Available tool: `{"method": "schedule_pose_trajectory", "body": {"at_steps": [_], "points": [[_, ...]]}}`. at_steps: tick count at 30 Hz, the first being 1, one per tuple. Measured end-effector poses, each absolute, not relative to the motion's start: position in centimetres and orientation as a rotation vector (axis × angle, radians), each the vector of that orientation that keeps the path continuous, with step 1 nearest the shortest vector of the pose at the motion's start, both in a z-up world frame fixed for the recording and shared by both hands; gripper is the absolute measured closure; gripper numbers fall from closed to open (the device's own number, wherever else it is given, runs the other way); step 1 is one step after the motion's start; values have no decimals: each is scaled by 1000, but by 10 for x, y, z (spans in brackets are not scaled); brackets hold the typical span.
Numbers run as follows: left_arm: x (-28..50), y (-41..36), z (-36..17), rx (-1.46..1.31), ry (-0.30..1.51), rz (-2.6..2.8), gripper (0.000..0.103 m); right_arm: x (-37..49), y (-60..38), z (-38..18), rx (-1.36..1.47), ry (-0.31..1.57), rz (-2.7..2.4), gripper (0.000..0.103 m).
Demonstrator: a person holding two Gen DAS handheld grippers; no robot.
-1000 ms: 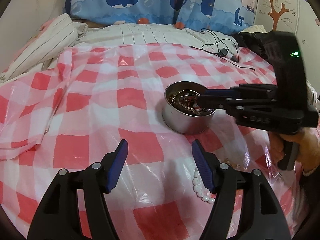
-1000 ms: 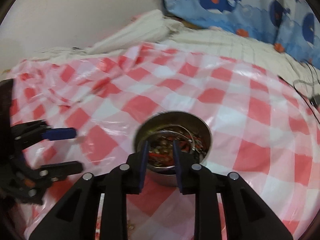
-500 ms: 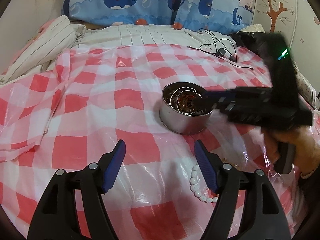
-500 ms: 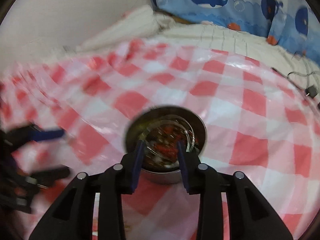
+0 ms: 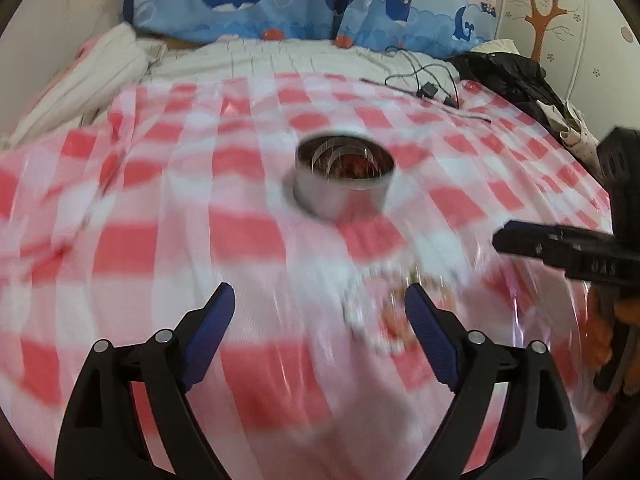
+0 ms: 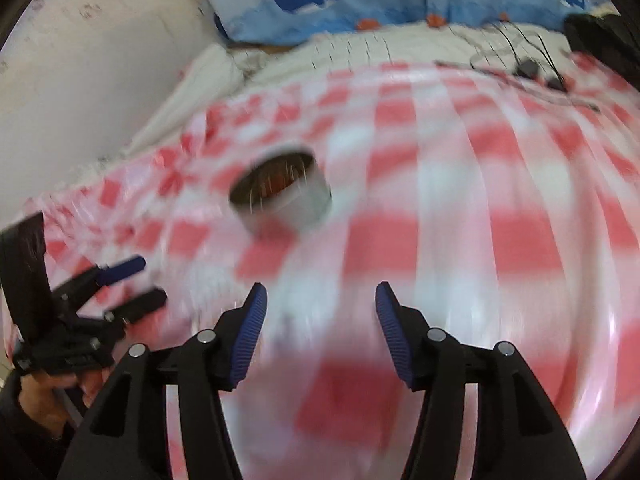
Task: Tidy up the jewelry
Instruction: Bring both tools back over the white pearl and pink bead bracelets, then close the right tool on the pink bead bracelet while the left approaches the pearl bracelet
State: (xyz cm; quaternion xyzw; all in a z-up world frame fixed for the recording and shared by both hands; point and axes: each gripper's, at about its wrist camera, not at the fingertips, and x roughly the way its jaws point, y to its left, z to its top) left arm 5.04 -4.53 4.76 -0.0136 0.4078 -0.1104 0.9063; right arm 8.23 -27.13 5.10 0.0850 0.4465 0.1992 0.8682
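On a bed spread with a red-and-white checked plastic sheet (image 5: 132, 248), a round metal tin (image 5: 343, 184) of tangled jewelry stands mid-sheet. Nearer, blurred white beads (image 5: 360, 320) lie between the left gripper's (image 5: 320, 340) wide-spread blue pads. The right gripper (image 6: 320, 326) hovers empty, its jaws just opening, well clear of the tin.
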Motion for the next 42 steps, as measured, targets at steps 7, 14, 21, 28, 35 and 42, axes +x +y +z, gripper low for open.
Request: {"method": "schedule_pose_trajectory", "body": {"at_steps": [7,14,21,28,35,42], "points": [[30,-66,33,69,858,-219,16,56,-243,46,39,916,423,48],[34,-68,35,83,854,-198,13,59,-232,35,-9,914,399,48],[36,-63,38,62,841,-179,10,71,-207,26,-98,903,385,42],[37,-64,38,63,842,-178,9,71,-204,20,-169,916,303,33],[37,-65,38,67,843,-180,8,77,-224,22,-217,915,172,31],[38,-66,36,79,848,-185,8,76,-229,25,-240,890,157,30]]}}
